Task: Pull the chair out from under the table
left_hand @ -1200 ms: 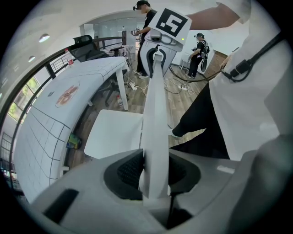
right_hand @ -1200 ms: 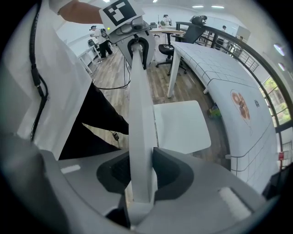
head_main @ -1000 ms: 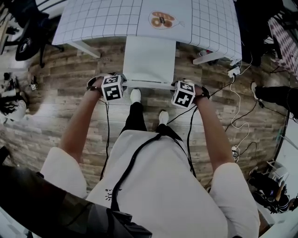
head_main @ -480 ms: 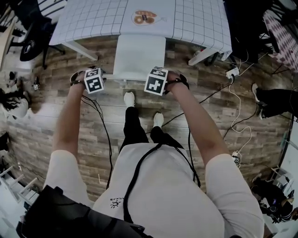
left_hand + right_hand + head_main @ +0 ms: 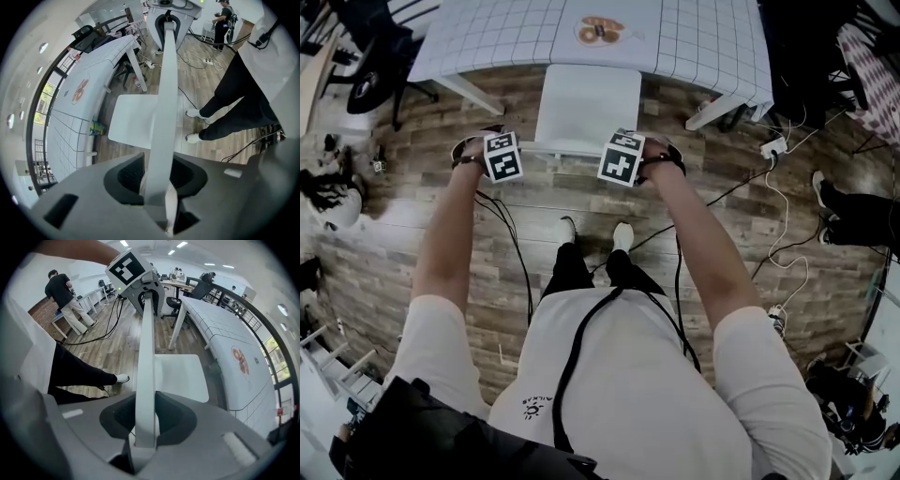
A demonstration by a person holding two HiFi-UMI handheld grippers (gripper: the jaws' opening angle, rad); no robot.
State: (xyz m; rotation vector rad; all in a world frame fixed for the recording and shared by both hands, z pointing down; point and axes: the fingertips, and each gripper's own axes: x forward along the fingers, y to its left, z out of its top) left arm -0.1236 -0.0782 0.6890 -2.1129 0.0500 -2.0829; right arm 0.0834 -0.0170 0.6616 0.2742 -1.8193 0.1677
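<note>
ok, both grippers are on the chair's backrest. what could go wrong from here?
1. Slip: the thin backrest runs at a slant between the pads of the left gripper, while the right gripper clamps it squarely. An uneven pull could twist it or cost the left grip.
2. Trip: black cables trail beside the person's feet; a step back could snag one.

White T-shirt [image 5: 637, 384] — black trousers [image 5: 577, 269], white shoes [image 5: 622, 234], black strap [image 5: 572, 361].
</note>
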